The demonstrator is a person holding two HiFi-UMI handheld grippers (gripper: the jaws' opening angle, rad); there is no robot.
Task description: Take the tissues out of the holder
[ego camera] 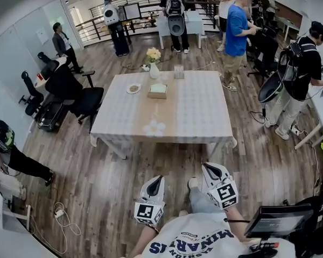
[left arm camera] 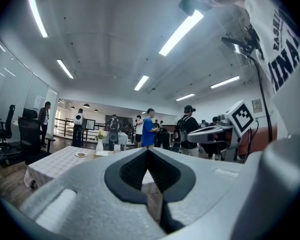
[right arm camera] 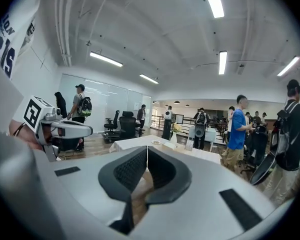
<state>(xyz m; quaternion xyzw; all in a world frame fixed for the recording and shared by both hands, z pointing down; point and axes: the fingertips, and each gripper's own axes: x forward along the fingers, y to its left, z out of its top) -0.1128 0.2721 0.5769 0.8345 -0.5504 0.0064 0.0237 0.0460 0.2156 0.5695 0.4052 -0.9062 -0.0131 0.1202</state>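
Starting condition of the task, head view. The tissue holder (ego camera: 158,92) stands on the tabletop (ego camera: 204,112) toward its far edge, roughly midway between the left and right edges, on a tan strip that runs from the near edge to the far one. A white wad of tissues (ego camera: 158,87) fills its open top, so nothing appears to have been drawn out yet. A small plate (ego camera: 133,88) lies just beside the holder on its left, and a vase of flowers (ego camera: 153,64) stands behind it, nearer the far edge. The left gripper (ego camera: 156,179) and the right gripper (ego camera: 208,167) are held side by side over the wooden floor, well short of the near edge of the tabletop and well apart from the holder. In the left gripper view the left gripper (left arm camera: 148,150) has its jaws pressed together at the tips with nothing between them; the right gripper view shows the right gripper (right arm camera: 147,148) likewise closed and empty. By this reading no step is complete: the approach to the tabletop, the pinch on the tissues and the pull clear of the holder all remain to be done.
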